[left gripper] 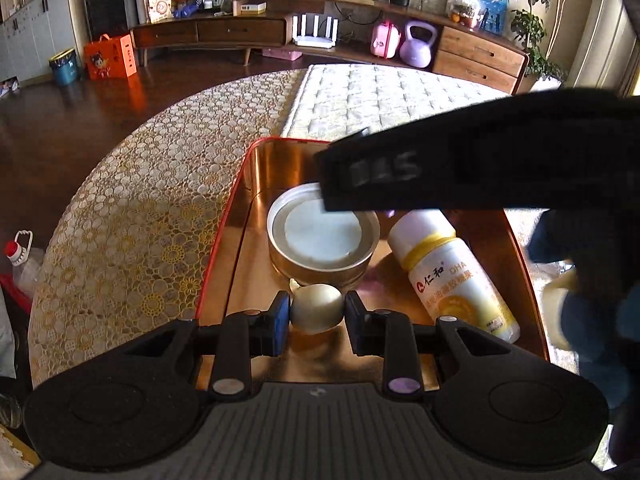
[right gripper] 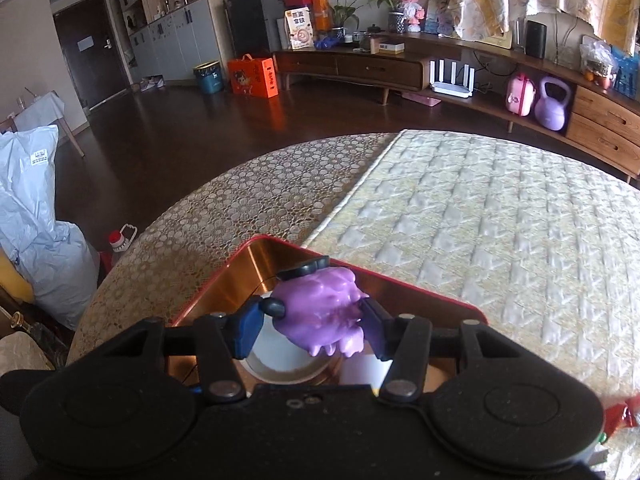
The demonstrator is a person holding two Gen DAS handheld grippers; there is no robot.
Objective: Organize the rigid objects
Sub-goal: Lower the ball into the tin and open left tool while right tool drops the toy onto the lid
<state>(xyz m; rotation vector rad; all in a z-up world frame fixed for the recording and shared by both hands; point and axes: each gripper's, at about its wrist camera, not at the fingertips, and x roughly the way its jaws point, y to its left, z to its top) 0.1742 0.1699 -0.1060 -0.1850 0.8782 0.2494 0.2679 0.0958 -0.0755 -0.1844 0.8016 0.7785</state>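
Observation:
A red-rimmed tray point(left gripper: 224, 248) with a shiny copper floor sits on the table. In it lie a round tin with a white lid point(left gripper: 323, 236) and a white and yellow bottle point(left gripper: 452, 272) on its side. My left gripper point(left gripper: 317, 312) is shut on a pale onion-like bulb point(left gripper: 317, 308) low over the tray's near part. My right gripper point(right gripper: 316, 316) is shut on a purple toy figure point(right gripper: 320, 312) with black parts, held above the tray point(right gripper: 400, 286) and the tin point(right gripper: 276, 364). The right gripper's dark body point(left gripper: 480, 160) crosses the left wrist view above the tray.
The table has a gold lace cloth point(left gripper: 132, 216) on the left and a quilted cream mat point(right gripper: 480, 216) on the right. A bottle with a red cap point(left gripper: 18, 256) stands off the table's left edge. A long wooden sideboard point(right gripper: 400, 64) runs along the far wall.

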